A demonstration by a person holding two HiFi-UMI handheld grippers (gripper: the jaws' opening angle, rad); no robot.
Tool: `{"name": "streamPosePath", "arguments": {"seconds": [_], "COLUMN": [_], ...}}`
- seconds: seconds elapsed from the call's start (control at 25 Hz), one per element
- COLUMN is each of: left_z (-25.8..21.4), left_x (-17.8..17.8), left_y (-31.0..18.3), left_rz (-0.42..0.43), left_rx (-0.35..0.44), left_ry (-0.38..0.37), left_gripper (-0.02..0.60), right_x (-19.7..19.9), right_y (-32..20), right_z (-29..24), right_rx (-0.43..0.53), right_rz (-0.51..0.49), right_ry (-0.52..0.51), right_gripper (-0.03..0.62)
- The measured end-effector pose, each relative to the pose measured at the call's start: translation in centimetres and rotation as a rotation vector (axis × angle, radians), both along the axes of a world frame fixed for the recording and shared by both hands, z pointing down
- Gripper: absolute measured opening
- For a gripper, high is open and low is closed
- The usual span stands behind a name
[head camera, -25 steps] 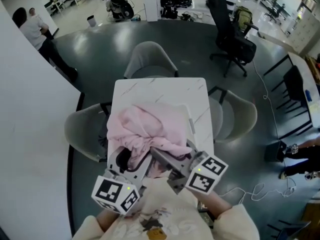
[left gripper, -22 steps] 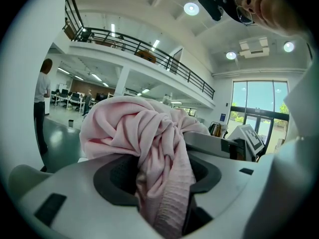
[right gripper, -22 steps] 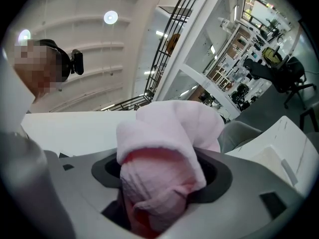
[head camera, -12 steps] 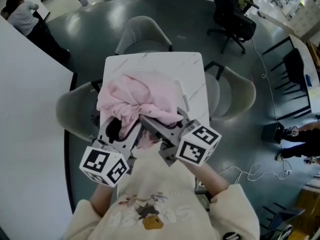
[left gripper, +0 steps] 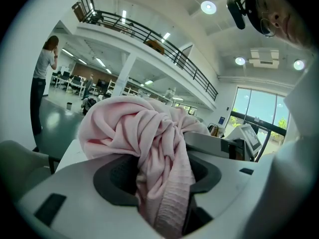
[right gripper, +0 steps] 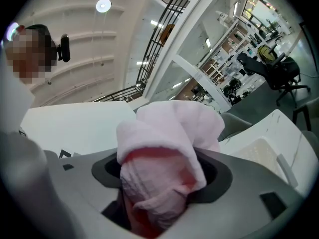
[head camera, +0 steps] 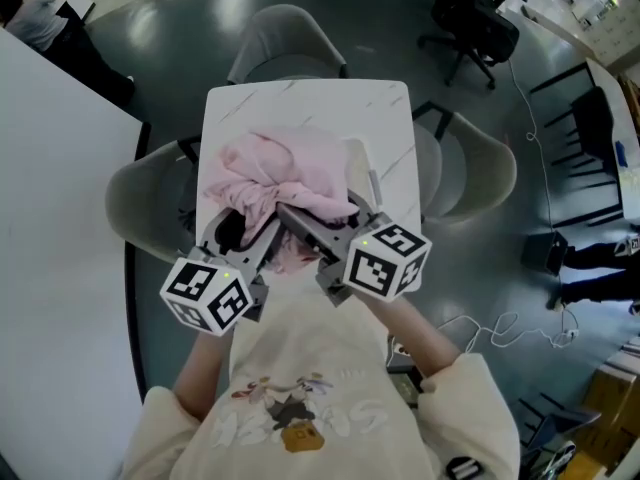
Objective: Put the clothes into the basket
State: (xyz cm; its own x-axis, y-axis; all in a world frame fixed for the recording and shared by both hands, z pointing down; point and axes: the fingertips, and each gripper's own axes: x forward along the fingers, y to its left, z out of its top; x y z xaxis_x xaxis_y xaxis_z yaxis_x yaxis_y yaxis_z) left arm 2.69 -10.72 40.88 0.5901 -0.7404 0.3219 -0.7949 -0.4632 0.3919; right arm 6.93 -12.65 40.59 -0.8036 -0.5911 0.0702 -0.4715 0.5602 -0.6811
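Soft pink knit garment [head camera: 285, 173] — light, limp, may trail. Left gripper [left gripper: 160, 185] and right gripper [right gripper: 158, 188] each pinch a thick near fold — sound hold.

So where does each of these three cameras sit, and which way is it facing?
Head view: on the person's head, facing steeply down at the table and pink garment; left claw, right claw and sweatshirt show.
Left gripper view: on the left claw, looking along its jaws, clamped on the pink garment; the person's head shows top right.
Right gripper view: on the right claw, likewise; head top left.
Shared: all three show the garment.
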Motion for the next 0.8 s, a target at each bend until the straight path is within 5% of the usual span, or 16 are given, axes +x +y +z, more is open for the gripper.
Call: {"name": "streamPosePath", "arguments": {"seconds": [0.8], "left_z": [6.7], "left_x": [-0.7], "left_y": [-1.9], "left_rz": [0.004], "left_rx": [-0.144], "left_ry": [0.019], "left_gripper": [0.244], "right_x": [-0.7], "right_y": [-1.9], "right_z": [6.8], "right_rx": [-0.189], "right_rz": [0.011], "right_ry": [0.065], "right_gripper": [0.318]}}
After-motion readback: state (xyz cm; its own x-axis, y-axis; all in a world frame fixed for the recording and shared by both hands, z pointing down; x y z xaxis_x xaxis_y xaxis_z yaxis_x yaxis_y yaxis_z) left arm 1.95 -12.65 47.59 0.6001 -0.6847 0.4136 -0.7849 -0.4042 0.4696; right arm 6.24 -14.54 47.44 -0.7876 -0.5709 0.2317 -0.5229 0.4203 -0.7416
